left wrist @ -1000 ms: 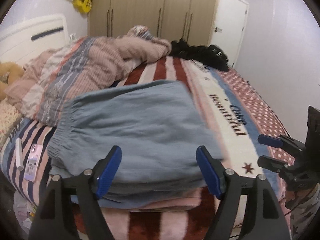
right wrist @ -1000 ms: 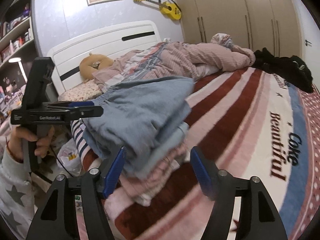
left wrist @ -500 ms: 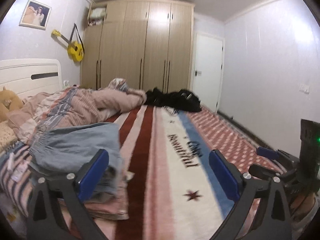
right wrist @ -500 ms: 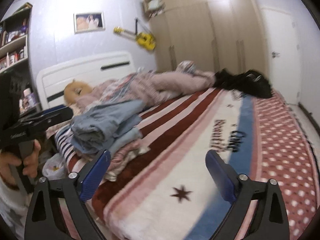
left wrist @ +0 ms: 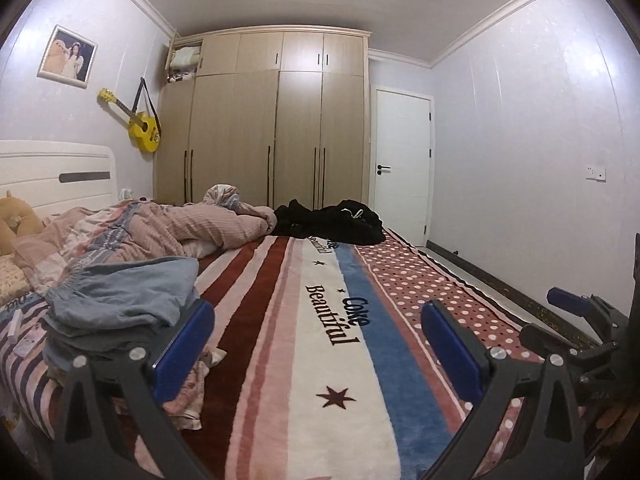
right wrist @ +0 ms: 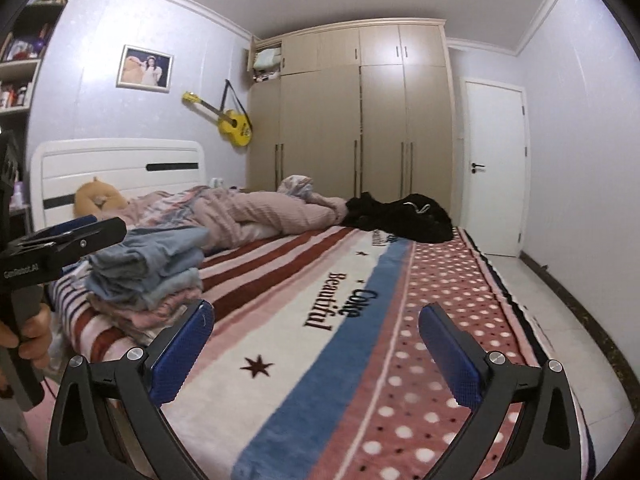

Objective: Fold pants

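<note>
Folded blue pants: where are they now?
The folded blue pants top the clothes pile at the bed's left edge in both views, near the pink quilt.

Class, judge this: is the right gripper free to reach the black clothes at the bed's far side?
Probably yes: the right gripper is open and empty, and only bare blanket lies before the black clothes.

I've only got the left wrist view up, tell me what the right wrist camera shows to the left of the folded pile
Observer: A hand gripping the left gripper's handle, beside the folded blue pants.
Operator: Anything behind that hand?
Observer: Yes, a wall shelf with bottles and small items, which your view misses.
Operator: Are the right gripper's jaws clear?
Observer: The right gripper is open, having just been opening, with only the striped blanket between its pads.
</note>
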Tool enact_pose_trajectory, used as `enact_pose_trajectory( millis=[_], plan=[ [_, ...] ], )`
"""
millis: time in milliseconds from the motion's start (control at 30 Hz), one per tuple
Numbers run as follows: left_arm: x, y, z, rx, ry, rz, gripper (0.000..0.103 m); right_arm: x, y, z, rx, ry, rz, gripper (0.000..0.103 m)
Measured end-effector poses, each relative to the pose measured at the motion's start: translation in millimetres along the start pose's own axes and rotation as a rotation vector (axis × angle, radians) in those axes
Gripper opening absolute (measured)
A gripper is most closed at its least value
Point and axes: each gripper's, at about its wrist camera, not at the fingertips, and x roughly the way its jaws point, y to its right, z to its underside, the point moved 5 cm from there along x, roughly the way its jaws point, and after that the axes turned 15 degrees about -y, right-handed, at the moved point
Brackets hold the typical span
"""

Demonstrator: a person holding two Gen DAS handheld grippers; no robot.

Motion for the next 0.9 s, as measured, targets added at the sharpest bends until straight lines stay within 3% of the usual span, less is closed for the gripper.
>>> enact_pose_trajectory(
  millis=[900],
  plan=[
    [3, 7, 3, -0.009, -0.008, 0.012, 0.102, -14, 5, -3, 0.0, 0.011, 0.026, 0.102]
  ],
)
